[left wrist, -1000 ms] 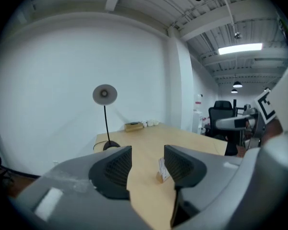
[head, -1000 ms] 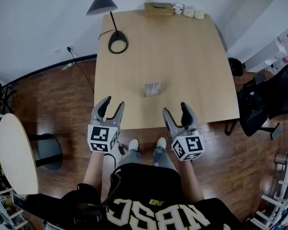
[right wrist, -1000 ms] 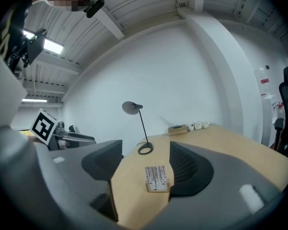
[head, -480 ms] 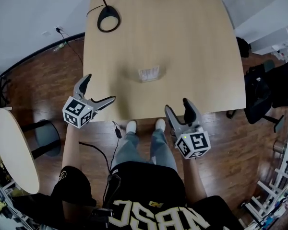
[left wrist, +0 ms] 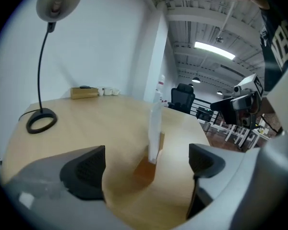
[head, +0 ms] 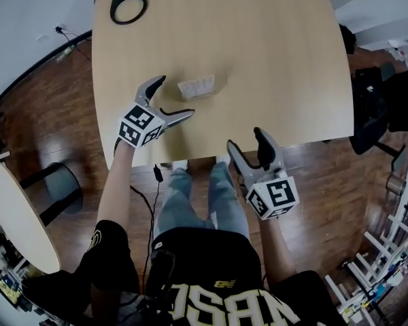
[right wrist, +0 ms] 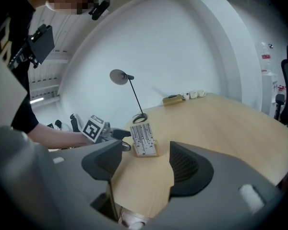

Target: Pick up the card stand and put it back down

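The card stand [head: 196, 85], a white printed card in a small wooden base, stands upright on the light wooden table [head: 279, 60]. My left gripper [head: 175, 96] is low over the table just left of it, turned toward it. Its jaws are wide and closing, with nothing between the pads. In the left gripper view the card stand [left wrist: 155, 133] shows edge-on, just ahead of the left gripper [left wrist: 146, 164]. My right gripper [head: 245, 140] hovers at the table's near edge, half open and empty. The right gripper view shows the card stand [right wrist: 144, 139] facing it, beyond the right gripper [right wrist: 146, 164].
A black desk lamp [head: 128, 2] stands at the table's far left corner. A brown box [left wrist: 84, 93] and small cups sit at the far edge. A round side table [head: 20, 223] is on the left and a black chair [head: 377, 107] on the right.
My left gripper swung out left, opened wide, then moved forward over the table to just beside the card stand. The right gripper stayed near the table's edge.
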